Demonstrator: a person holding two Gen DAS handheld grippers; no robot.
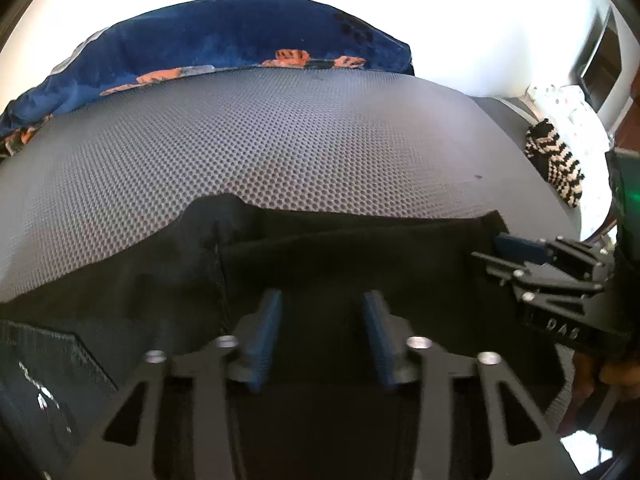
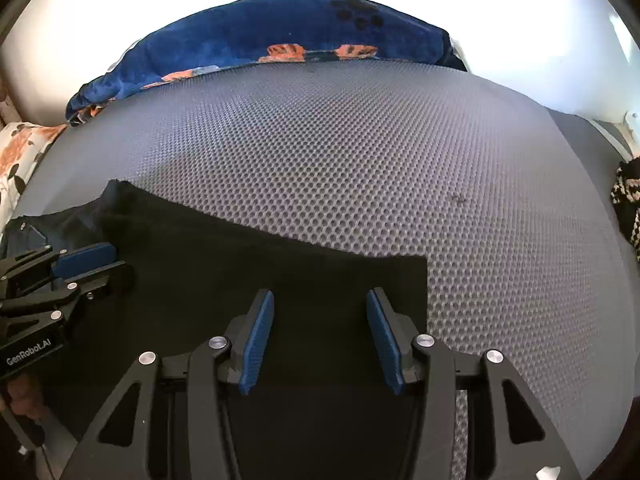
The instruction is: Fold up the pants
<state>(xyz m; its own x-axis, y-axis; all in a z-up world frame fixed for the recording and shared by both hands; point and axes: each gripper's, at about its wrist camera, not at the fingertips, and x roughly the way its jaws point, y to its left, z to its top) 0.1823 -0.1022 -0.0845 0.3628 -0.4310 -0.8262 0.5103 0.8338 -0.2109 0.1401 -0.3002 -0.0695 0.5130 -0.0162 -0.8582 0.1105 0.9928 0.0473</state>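
pants (image 2: 240, 280) – black, flat on grey mat (image 2: 360, 152), already doubled | left tongs (image 1: 320, 332) – spread, low over cloth, nothing held | right tongs (image 2: 320, 332) – spread above corner edge, likely ready for next fold

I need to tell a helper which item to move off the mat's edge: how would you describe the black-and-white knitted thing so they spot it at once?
Start at the big grey honeycomb mat and follow it to its right edge. There, beside the white dotted bedding, lies the knitted piece. Its black-and-white zigzag pattern sets it apart from the plain black pants and the blue blanket at the far end.
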